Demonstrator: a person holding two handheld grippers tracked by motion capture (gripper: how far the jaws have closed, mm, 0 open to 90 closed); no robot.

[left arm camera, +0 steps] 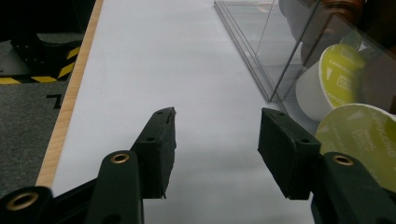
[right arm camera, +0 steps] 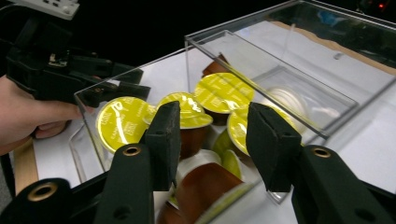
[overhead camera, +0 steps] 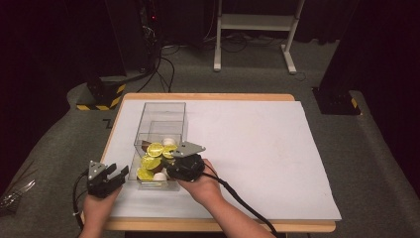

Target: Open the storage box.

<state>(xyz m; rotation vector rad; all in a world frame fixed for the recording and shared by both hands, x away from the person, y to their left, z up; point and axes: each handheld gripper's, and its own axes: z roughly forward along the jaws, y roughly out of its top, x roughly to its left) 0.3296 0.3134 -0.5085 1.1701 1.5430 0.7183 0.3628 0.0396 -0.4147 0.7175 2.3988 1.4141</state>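
The right gripper (overhead camera: pixel 171 159) hangs half open and empty over yellow-lidded coffee pods (overhead camera: pixel 155 149) in the clear plastic box (overhead camera: pixel 159 110), ready to grab; the left gripper (overhead camera: pixel 115 174) waits open and empty beside it.

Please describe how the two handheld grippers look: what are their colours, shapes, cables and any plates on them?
Both the left gripper and the right gripper are black, each with two blocky jaws, brass-coloured rivets and flat dark pads. Each carries a grey three-cornered plate and trails a black cable. No sleeves are visible.
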